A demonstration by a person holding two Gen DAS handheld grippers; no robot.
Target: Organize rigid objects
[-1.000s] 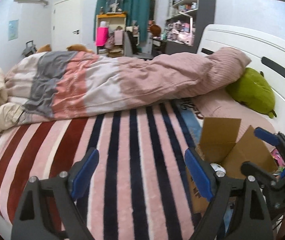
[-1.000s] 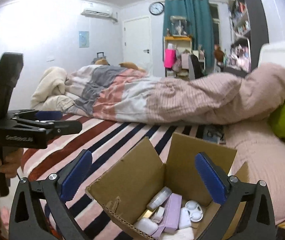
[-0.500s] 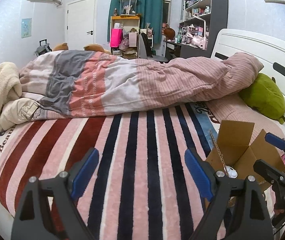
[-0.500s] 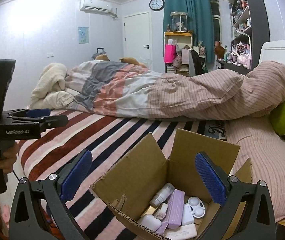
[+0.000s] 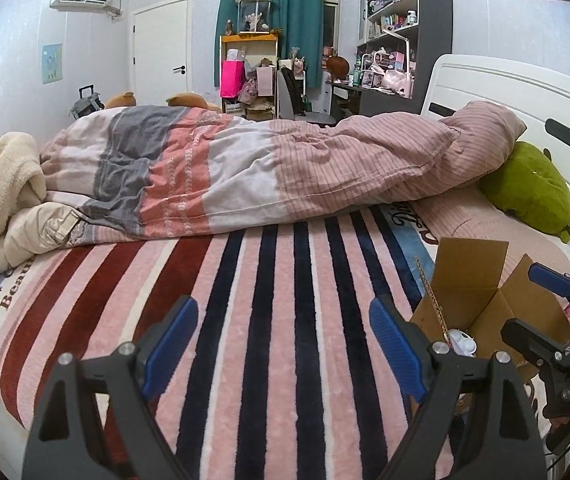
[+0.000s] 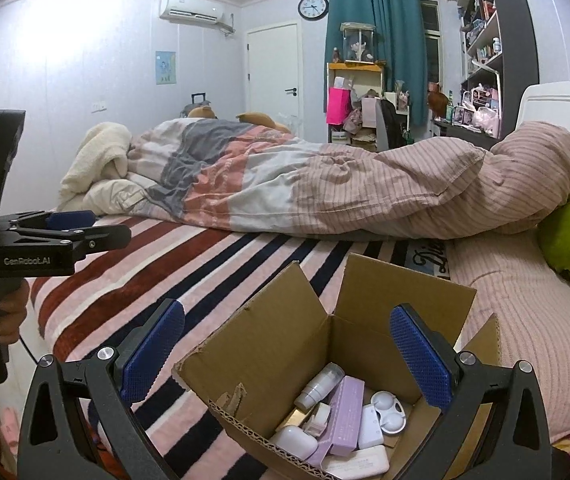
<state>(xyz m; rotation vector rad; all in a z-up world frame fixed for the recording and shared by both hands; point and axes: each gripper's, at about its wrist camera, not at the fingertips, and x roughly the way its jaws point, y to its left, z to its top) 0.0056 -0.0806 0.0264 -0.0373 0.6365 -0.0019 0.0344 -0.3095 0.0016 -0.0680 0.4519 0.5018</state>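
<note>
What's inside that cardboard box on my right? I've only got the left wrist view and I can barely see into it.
Observer: The right wrist view looks straight into the cardboard box. It holds small toiletry items, among them a long purple case and a small white bottle.
Operator: Is the right gripper holding any of them?
Observer: No. The right gripper is open, its pads wide apart above the box with nothing between them.
Operator: And how does my left gripper look from there?
Observer: The left gripper shows side-on over the striped blanket, empty, with a hand wrapped around its handle.
</note>
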